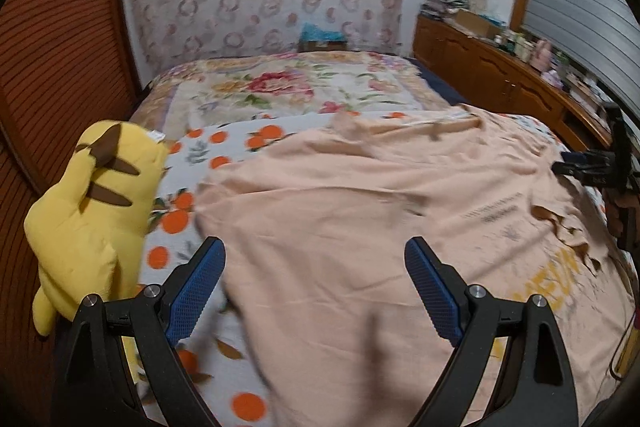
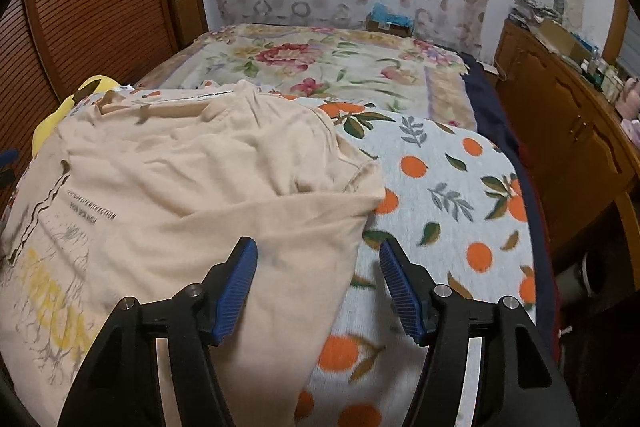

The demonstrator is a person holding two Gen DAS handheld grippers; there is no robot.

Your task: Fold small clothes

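Observation:
A peach T-shirt (image 1: 360, 195) with yellow print lies spread and wrinkled on the orange-patterned blanket (image 1: 224, 147) on the bed. It also shows in the right wrist view (image 2: 180, 195), with one sleeve folded over near its right edge. My left gripper (image 1: 314, 279) is open and empty, hovering over the shirt's left part. My right gripper (image 2: 318, 279) is open and empty above the shirt's right edge, one finger over cloth, the other over the blanket (image 2: 460, 195). The right gripper (image 1: 588, 167) also shows at the far right of the left wrist view.
A yellow plush toy (image 1: 88, 211) lies at the bed's left edge beside a wooden louvred panel (image 1: 52, 39). A floral quilt (image 2: 328, 67) covers the far half of the bed. A cluttered wooden cabinet (image 2: 568, 115) runs along the right side.

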